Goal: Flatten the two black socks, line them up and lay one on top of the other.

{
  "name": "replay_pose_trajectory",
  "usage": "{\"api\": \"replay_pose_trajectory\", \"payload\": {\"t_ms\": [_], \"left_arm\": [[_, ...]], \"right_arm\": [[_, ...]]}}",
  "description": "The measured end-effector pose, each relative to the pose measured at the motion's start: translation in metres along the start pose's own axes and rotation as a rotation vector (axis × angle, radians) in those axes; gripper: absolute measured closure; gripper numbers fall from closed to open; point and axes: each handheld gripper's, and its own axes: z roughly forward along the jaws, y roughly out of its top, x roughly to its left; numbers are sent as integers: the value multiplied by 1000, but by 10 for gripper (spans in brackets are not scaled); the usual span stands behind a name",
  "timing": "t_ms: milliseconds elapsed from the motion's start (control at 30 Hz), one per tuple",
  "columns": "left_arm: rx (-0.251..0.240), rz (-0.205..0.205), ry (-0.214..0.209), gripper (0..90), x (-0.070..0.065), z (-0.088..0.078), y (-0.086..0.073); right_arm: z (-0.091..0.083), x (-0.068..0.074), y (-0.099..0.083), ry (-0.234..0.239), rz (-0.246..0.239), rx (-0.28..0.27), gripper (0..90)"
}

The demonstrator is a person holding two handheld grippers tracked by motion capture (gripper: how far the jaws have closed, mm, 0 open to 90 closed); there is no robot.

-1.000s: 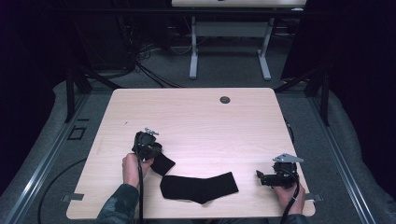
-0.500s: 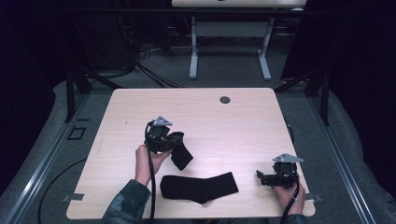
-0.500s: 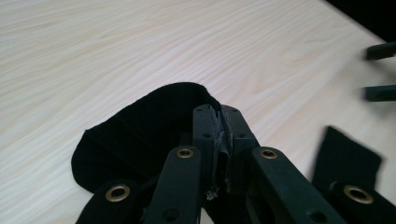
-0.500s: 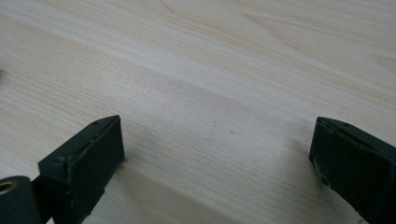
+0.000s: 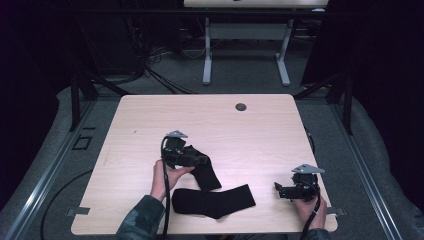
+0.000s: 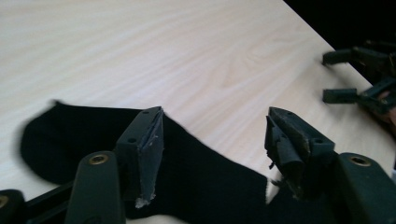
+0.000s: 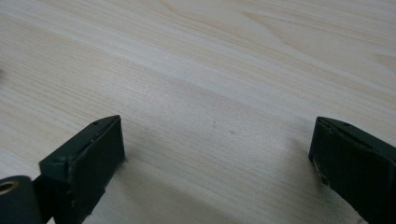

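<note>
Sock (image 5: 205, 172) beneath parted left gripper (image 5: 202, 161)

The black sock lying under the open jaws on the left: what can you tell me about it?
The black knitted fabric sock lies flat and limp on the pale wooden table, angled, its lower end by a second black sock; whether they touch I cannot tell. In the left gripper view its rounded end points left. The left gripper sits above it; its jaws have just been opening and stand apart, not pressing it.
</note>
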Motion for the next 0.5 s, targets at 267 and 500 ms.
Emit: {"api": "replay_pose_trajectory", "payload": {"t_ms": [267, 500], "left_arm": [[87, -12, 211, 405, 46, -8, 1], [169, -6, 269, 468, 59, 15, 1]], "right_arm": [[-17, 33, 41, 160, 15, 3, 218], [2, 101, 78, 297, -84, 82, 383]]}}
